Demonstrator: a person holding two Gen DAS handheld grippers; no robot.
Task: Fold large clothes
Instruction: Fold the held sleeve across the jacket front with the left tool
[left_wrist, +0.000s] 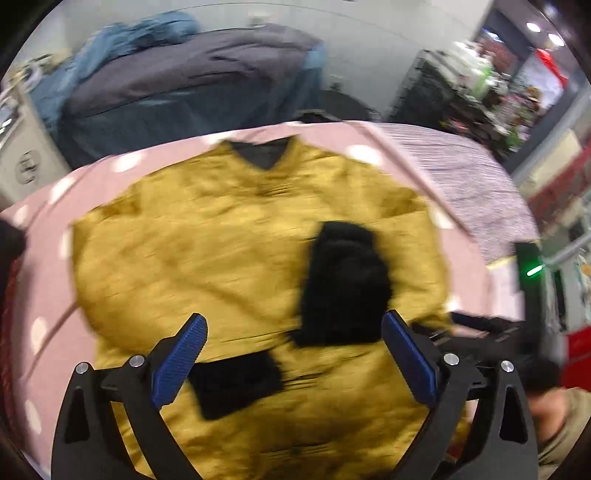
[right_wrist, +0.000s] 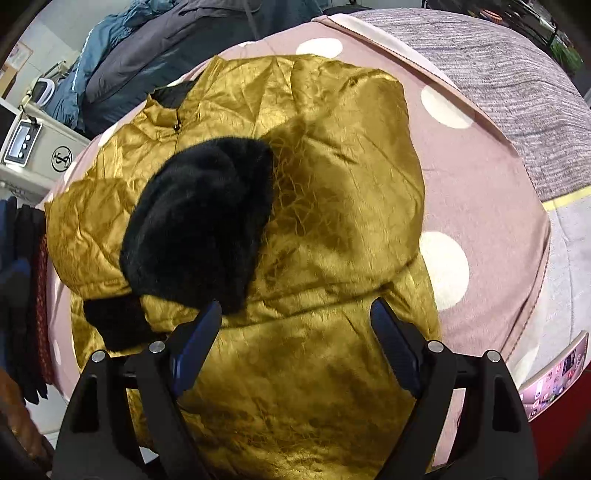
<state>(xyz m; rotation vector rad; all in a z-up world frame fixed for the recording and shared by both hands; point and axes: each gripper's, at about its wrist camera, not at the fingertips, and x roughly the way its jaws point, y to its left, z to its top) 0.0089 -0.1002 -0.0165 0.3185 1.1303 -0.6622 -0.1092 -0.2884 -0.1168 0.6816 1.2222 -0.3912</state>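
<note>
Blue-padded, both the left gripper (left_wrist: 293, 332) and right gripper (right_wrist: 295, 319) point steeply down, jaws spread empty, over a crinkled golden jacket (right_wrist: 332, 184) with black furry cuffs (right_wrist: 199, 218).

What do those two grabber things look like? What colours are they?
Each one is a hand-held gripper made of flat black angular arms, joined with round silver bolts. The left hand-held gripper has two fingers faced with bright blue ribbed pads. The right hand-held gripper has the same black frame and silver bolts, with darker-looking blue pads. No cables or markings show.
</note>
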